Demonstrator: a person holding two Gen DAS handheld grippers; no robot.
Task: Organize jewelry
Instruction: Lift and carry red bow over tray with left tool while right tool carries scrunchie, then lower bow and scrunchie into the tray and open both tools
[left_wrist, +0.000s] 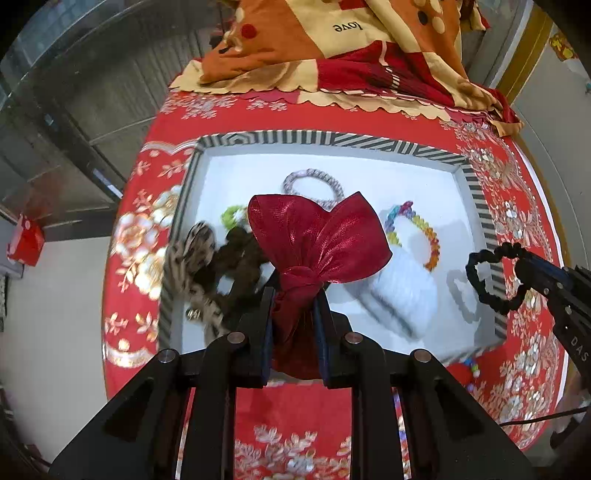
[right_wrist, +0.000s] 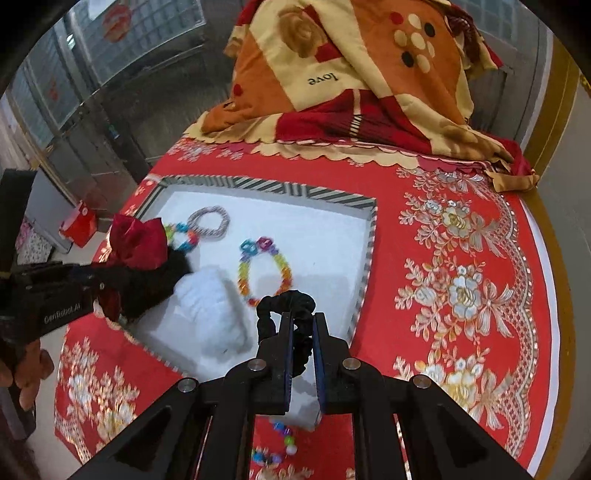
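Note:
My left gripper is shut on the knot of a shiny red bow scrunchie, held over the left part of a striped-rim box with a white floor. My right gripper is shut on a black scrunchie above the box's near right corner. Inside the box lie a grey braided hair tie, a rainbow bead bracelet, a white fluffy scrunchie, a leopard-print scrunchie and a dark brown one. In the right wrist view the left gripper shows at the left with the red bow.
The box sits on a red floral cloth. A folded orange and red blanket lies behind it. Loose coloured beads rest on the cloth in front of the box. A red bag stands on the floor at the left.

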